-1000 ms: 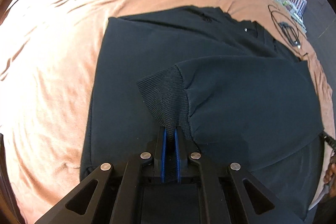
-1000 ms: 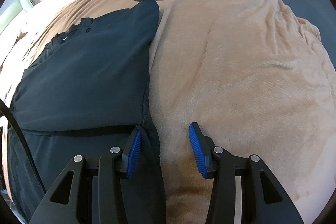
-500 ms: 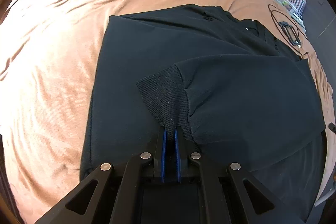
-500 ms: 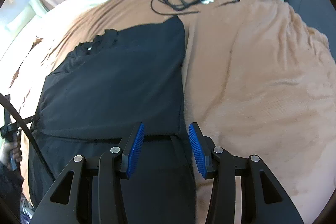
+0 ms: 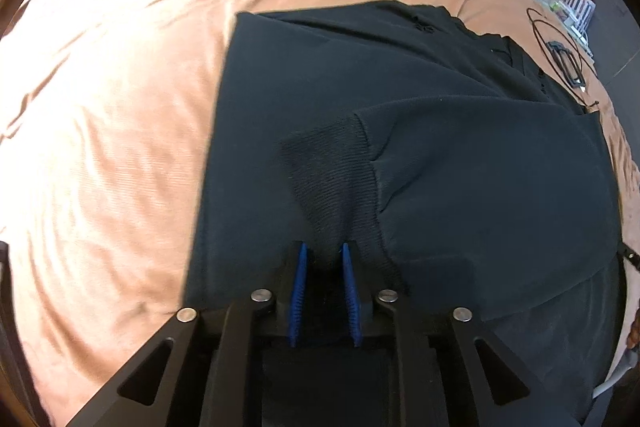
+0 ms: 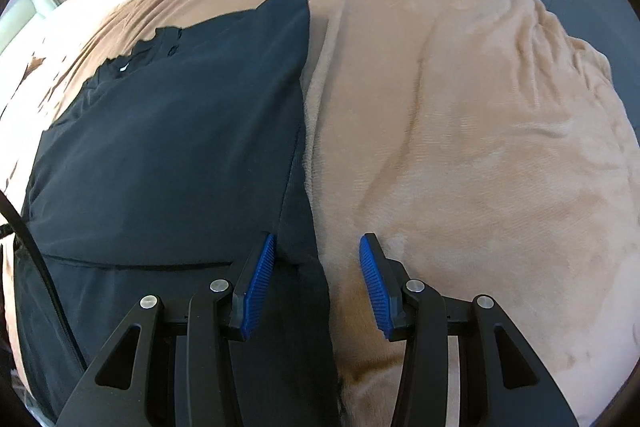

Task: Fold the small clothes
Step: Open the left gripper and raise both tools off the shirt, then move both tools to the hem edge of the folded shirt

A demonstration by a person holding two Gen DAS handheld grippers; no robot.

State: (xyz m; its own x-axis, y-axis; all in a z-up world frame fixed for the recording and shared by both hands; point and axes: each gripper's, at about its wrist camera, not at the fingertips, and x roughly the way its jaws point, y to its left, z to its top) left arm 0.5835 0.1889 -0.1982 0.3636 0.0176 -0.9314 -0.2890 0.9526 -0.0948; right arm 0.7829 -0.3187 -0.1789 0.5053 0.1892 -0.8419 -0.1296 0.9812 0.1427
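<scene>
- Our left hand-held gripper [image 5: 325, 259] is at lower centre, its jaws opening, with the ribbed cuff [image 5: 332, 179] between them.
- The black garment [image 5: 400, 131] lies mid-frame on the brown bed [image 5: 120, 107].
- Our right hand-held gripper [image 6: 318, 259] is open, astride the garment's right edge.

Black garment [image 5: 400, 163] flat on brown blanket, sleeve folded across body from right. Ribbed cuff [image 5: 332, 179] at near centre, end lifted. Collar at far edge. Right edge [image 6: 296, 131] straight.
</scene>
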